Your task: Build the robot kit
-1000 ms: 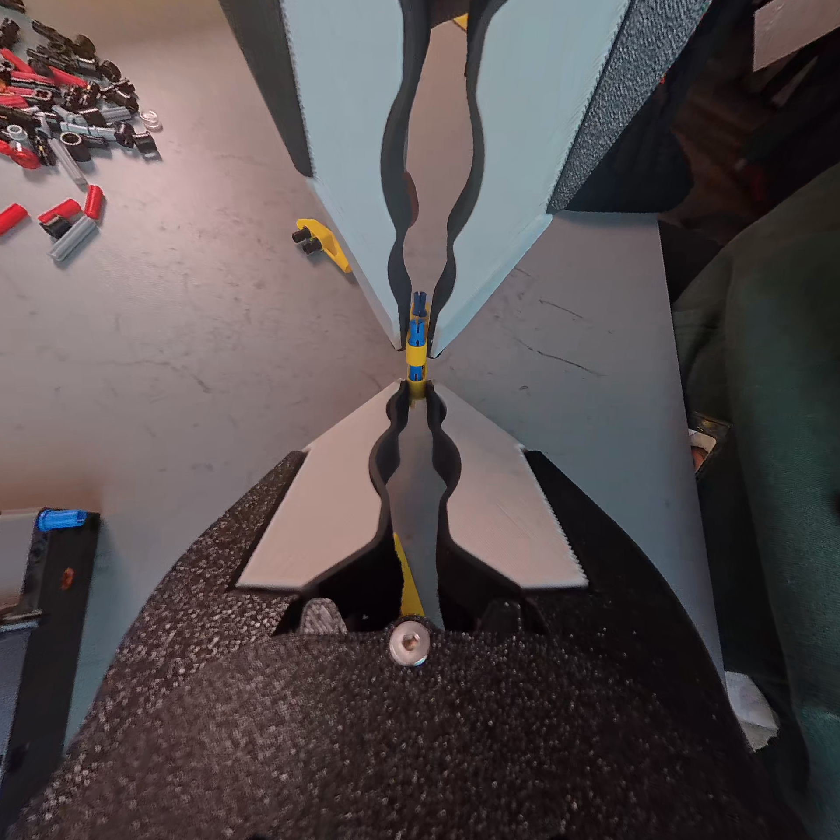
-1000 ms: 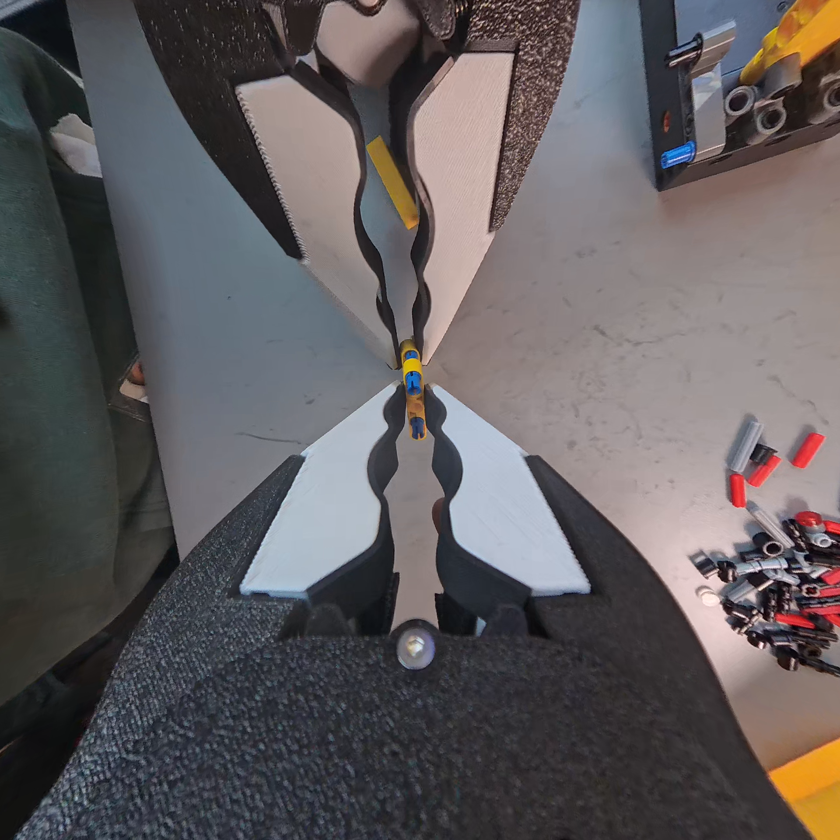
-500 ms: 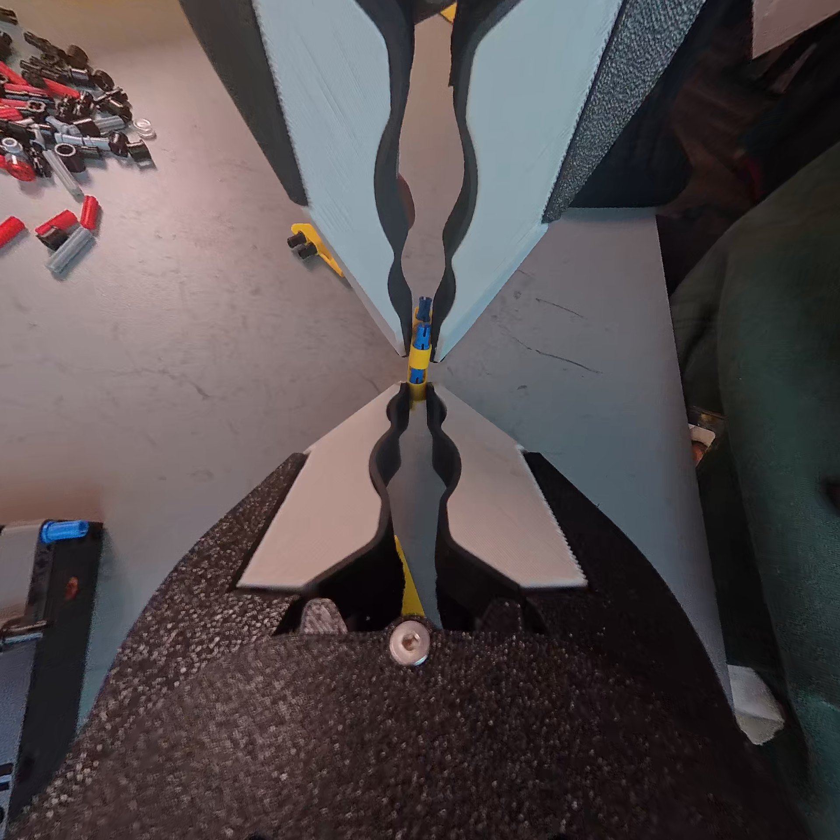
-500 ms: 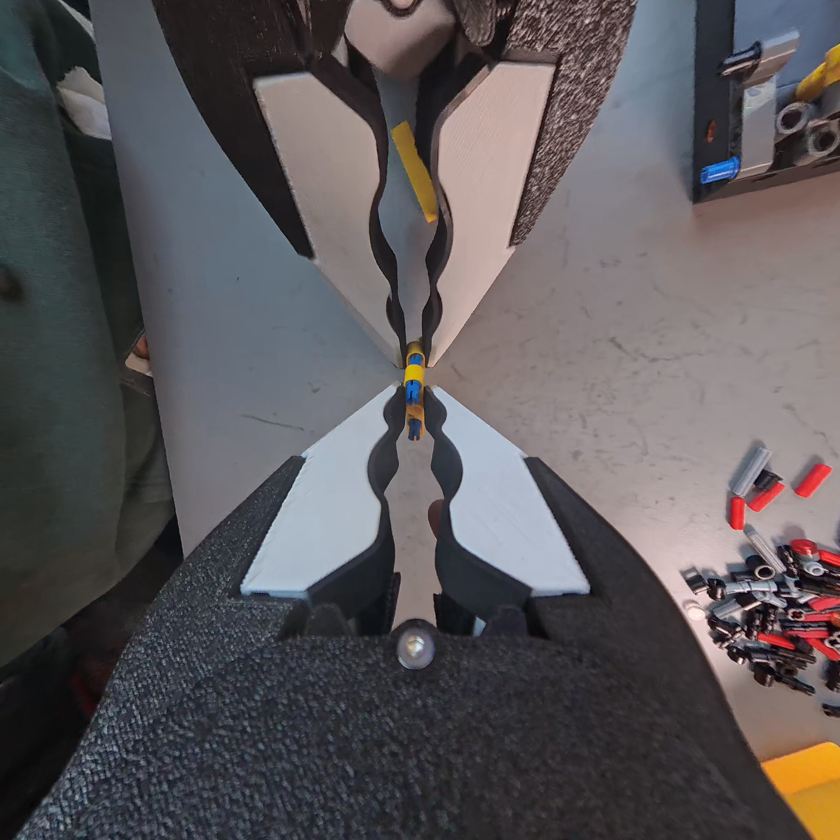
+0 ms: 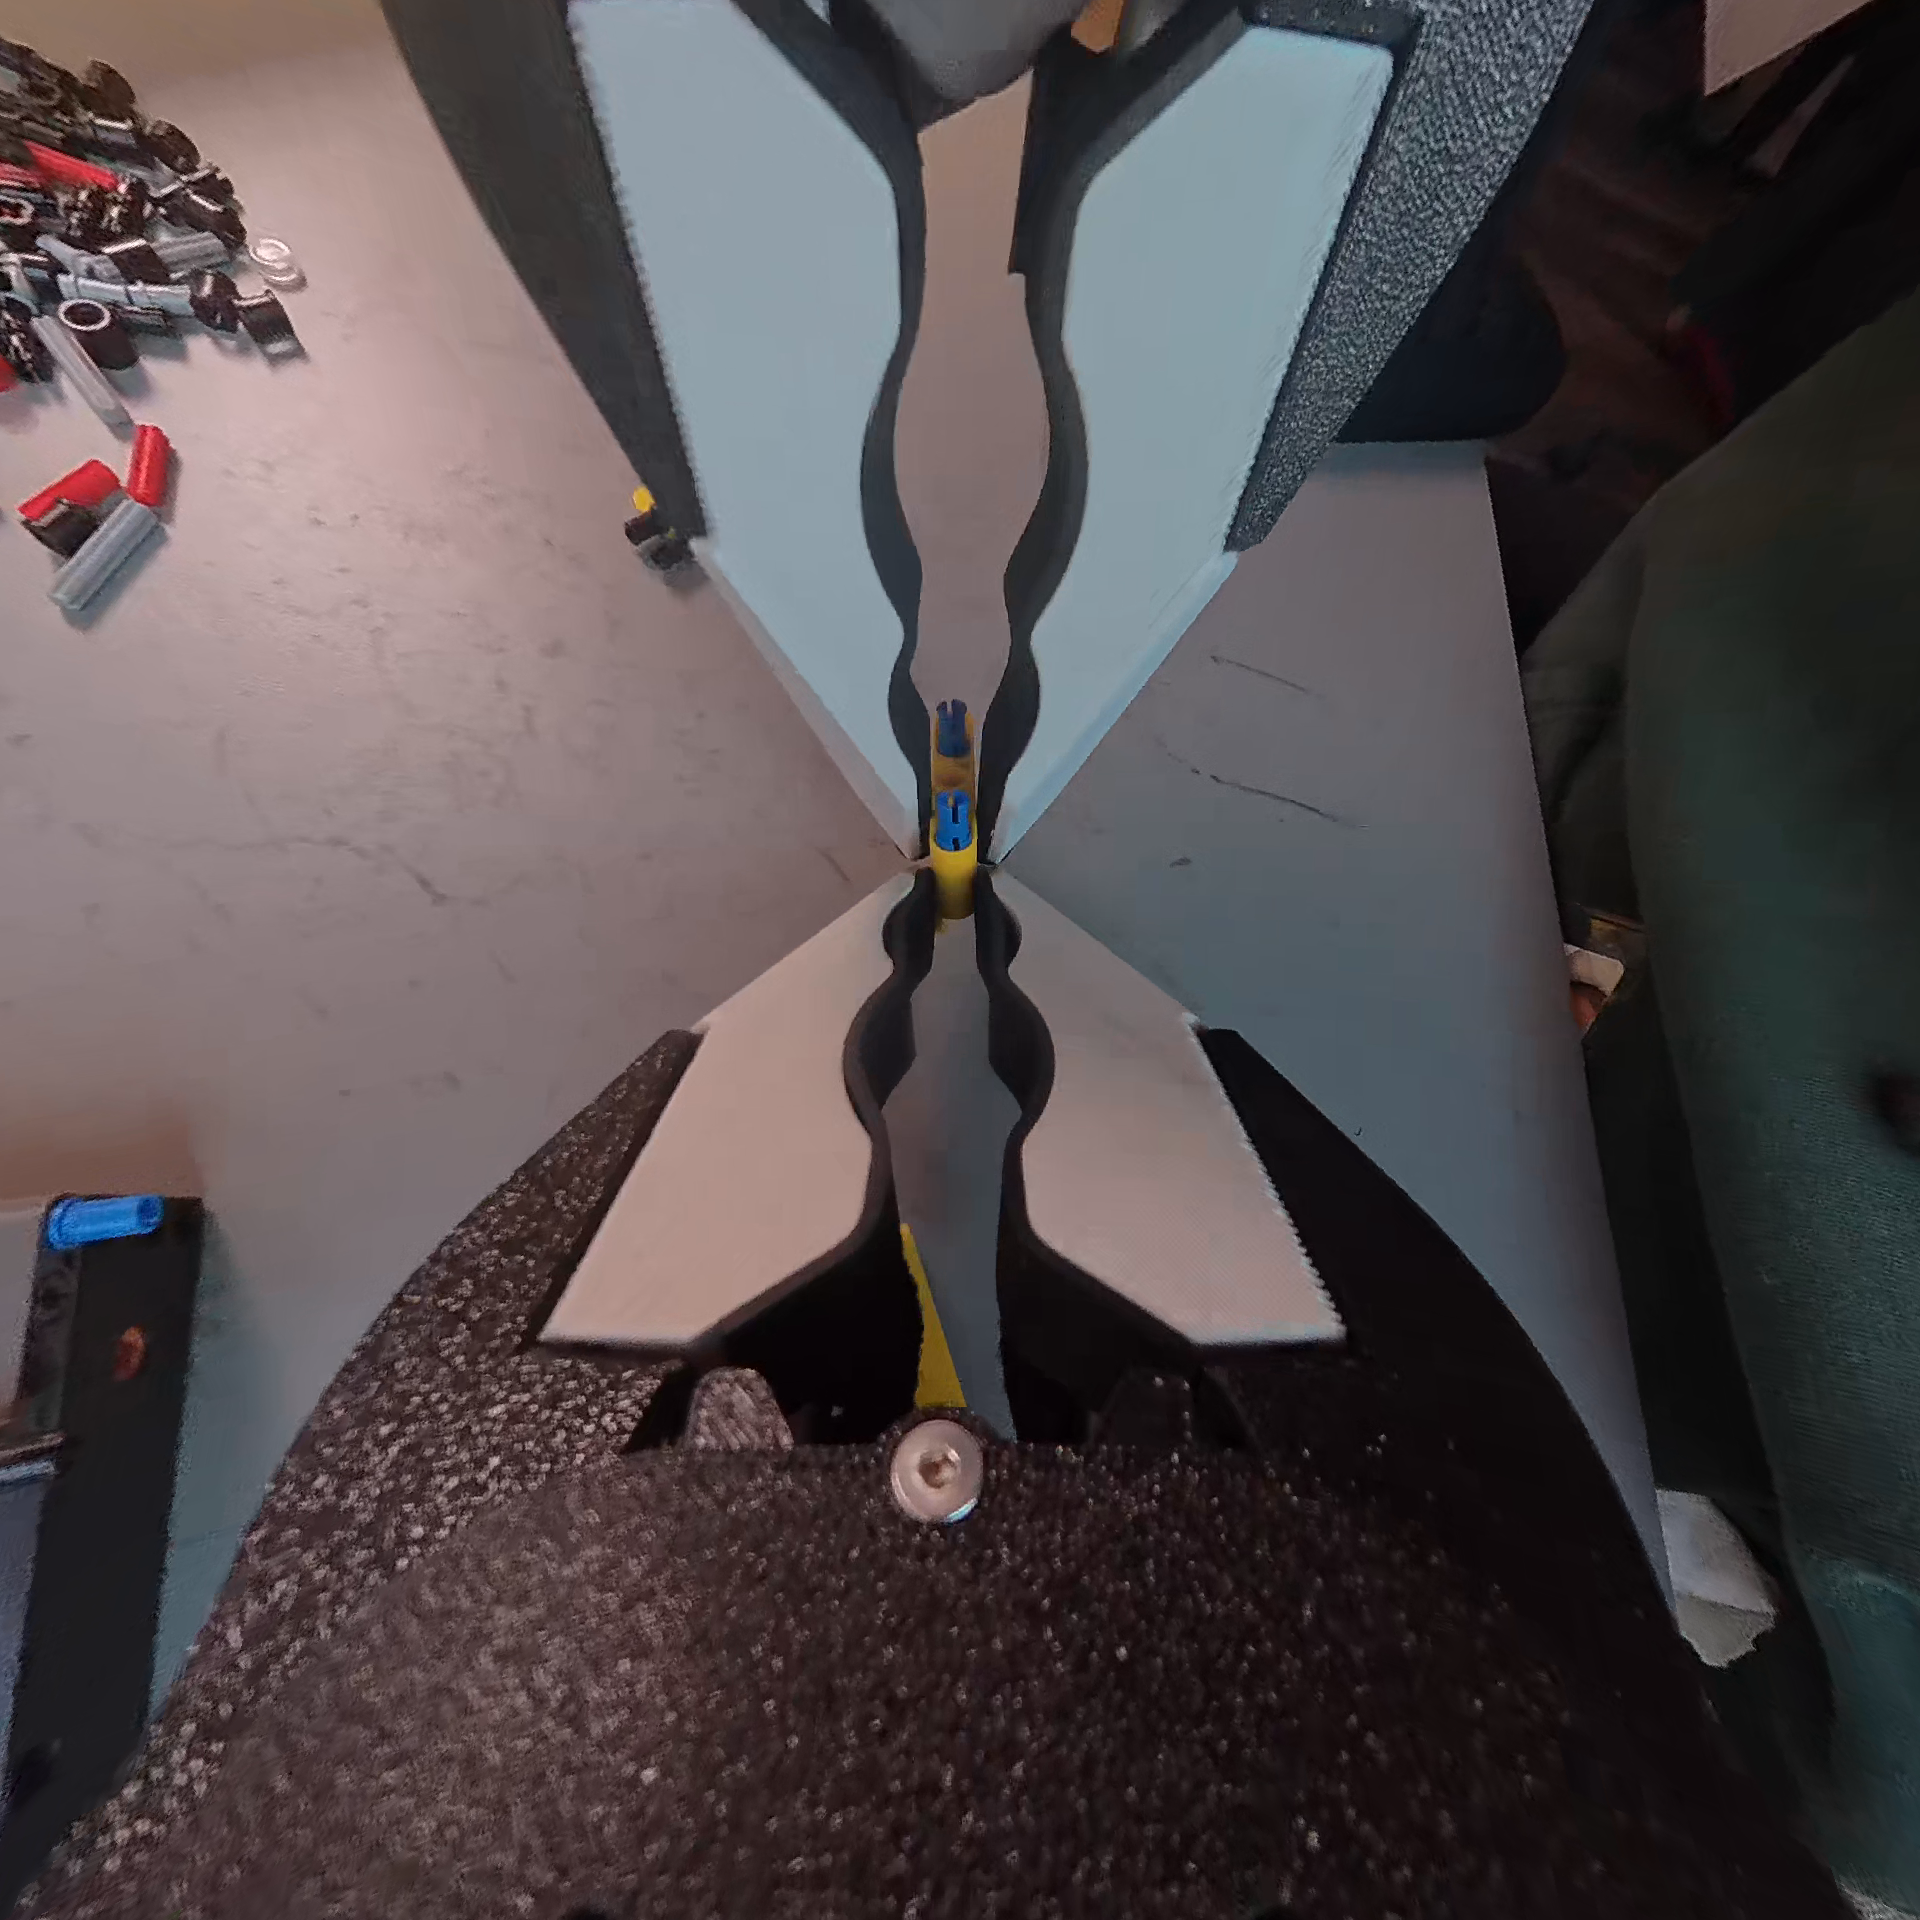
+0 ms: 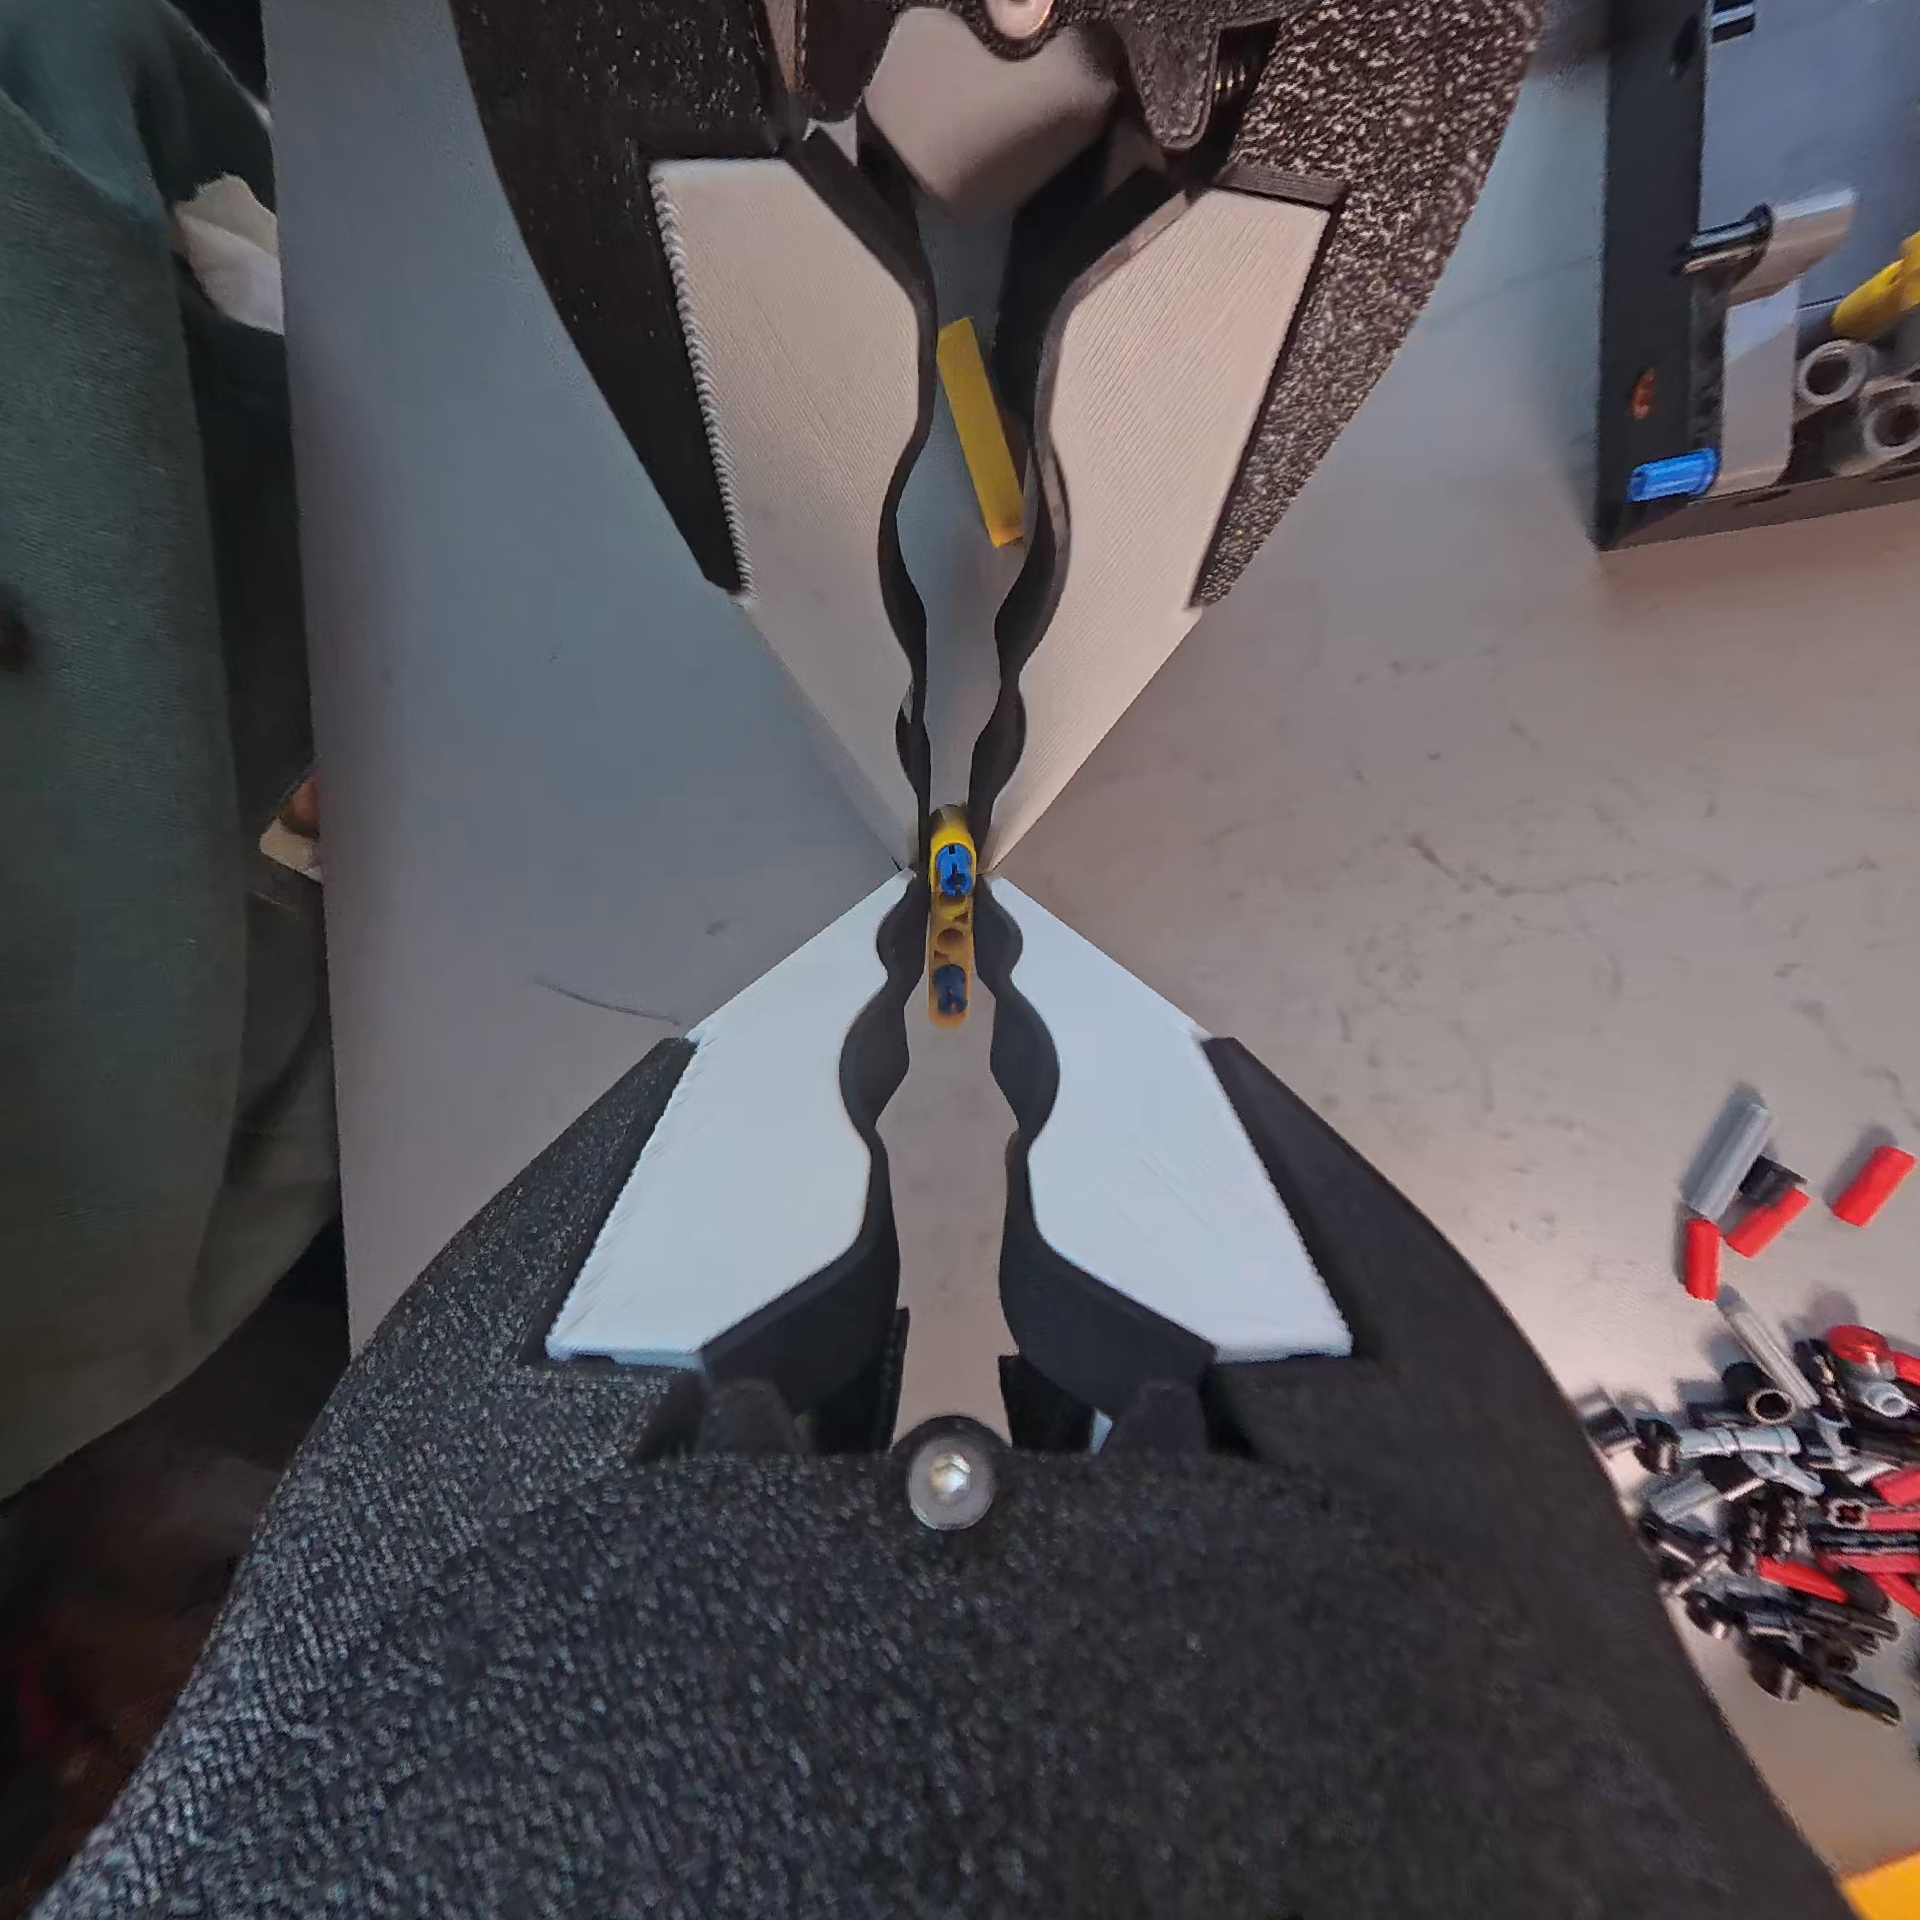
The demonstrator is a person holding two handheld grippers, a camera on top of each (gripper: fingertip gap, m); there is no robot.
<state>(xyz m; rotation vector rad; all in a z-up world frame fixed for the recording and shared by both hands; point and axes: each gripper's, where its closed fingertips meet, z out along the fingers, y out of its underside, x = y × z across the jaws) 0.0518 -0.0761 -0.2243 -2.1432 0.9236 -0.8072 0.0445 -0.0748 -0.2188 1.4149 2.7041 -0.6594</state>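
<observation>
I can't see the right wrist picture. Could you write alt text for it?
Two grippers meet tip to tip over a grey table, both pinching one small yellow beam with blue pins. The right gripper fills the bottom, the left gripper reaches in from the top. A pile of red, grey and black parts lies at lower right.

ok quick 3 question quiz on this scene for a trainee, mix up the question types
1. True or false: both grippers grip the same yellow beam.
2. What colour are the pins in that beam? A red, B blue, C grey.
3. In the right wrist view, the pile of loose parts lies on which side of the picture?

Key: 1 true: left gripper and right gripper meet tip to tip on it. 2 B. 3 right.
</observation>
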